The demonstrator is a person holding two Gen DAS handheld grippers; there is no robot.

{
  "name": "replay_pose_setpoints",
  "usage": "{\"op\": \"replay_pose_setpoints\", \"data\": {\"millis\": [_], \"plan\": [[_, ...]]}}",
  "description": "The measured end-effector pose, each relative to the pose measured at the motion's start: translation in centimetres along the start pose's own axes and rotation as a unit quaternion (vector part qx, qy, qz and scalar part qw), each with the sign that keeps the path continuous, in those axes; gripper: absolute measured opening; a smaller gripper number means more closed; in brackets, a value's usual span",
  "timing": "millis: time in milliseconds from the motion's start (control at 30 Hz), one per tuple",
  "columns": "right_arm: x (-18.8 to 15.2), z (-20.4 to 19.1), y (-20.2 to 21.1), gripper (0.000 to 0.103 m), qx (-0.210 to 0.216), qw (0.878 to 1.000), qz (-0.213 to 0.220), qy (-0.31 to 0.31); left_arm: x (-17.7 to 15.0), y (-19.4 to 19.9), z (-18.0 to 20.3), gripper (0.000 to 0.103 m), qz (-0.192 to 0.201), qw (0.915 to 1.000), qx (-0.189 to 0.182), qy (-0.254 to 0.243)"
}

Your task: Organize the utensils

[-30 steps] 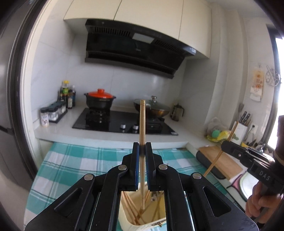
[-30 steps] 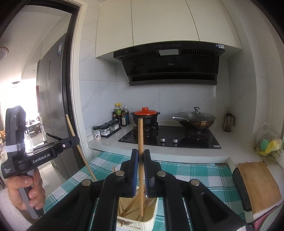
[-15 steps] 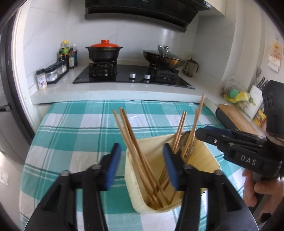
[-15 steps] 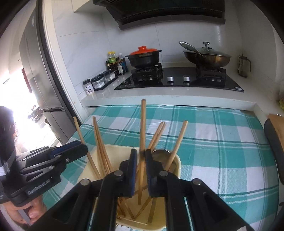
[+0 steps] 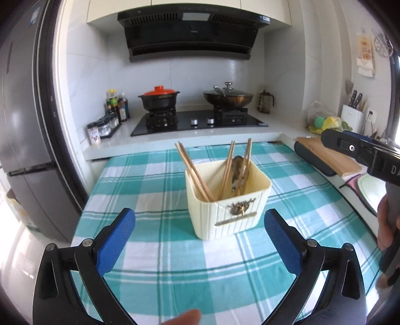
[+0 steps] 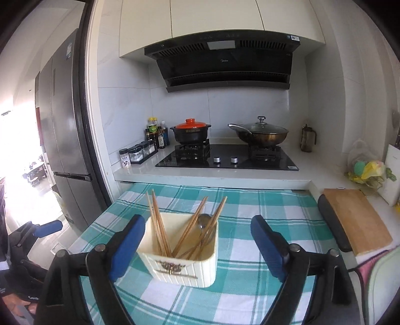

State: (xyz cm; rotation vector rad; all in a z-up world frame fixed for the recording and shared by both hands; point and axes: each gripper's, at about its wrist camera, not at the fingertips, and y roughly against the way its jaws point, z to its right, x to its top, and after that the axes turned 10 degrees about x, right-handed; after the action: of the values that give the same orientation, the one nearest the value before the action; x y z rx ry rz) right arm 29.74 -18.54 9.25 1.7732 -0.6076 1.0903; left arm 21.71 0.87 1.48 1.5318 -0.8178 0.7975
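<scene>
stove: clay pot (image 6: 191,132) (red lid) | wok (image 6: 261,133) | cutting board (image 6: 356,220)

I'm looking into a small kitchen with glossy white tiled walls (image 6: 125,105) and cream flat-fronted upper cabinets (image 6: 215,17). A slanted black range hood (image 6: 225,65) hangs over a black glass gas hob (image 6: 225,160) set in a white stone counter (image 6: 322,175). On my left stands a tall grey steel refrigerator (image 6: 67,130), framed by a dark doorway edge. Beyond it bright daylight washes out another room (image 6: 17,155). In front of the counter a table is covered with a teal-and-white checked cloth (image 6: 262,200). A wooden cutting board (image 6: 357,220) lies on the counter to the right.
</scene>
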Motion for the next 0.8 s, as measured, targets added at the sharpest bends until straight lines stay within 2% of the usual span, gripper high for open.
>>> {"op": "replay_pose_setpoints", "data": {"millis": [100,167,300,500,800], "plan": [[-2.6,-1.3,2.9,0.097,-0.007,1.0,0.007,-0.007,-1.6,2.1,0.7,0.103,0.008,0.9996,0.028,-0.001],[-4.1,-1.8,4.4,0.102,-0.011,1.0,0.009,-0.016,-2.1,3.0,0.8,0.103,0.008,0.9995,0.03,0.004],[-6.0,-2.8,7.0,0.103,-0.024,0.999,0.02,-0.029,-2.7,4.7,0.7,0.103,0.013,0.999,0.039,0.018],[-7.3,-4.3,9.7,0.103,-0.029,0.999,0.027,-0.03,-2.8,7.5,0.4,0.103,0.035,0.9979,0.045,0.031],[-7.5,-6.5,10.9,0.103,-0.046,0.999,0.014,-0.001,-2.8,9.7,-0.2,0.103,0.057,0.9947,0.075,0.041]]}}
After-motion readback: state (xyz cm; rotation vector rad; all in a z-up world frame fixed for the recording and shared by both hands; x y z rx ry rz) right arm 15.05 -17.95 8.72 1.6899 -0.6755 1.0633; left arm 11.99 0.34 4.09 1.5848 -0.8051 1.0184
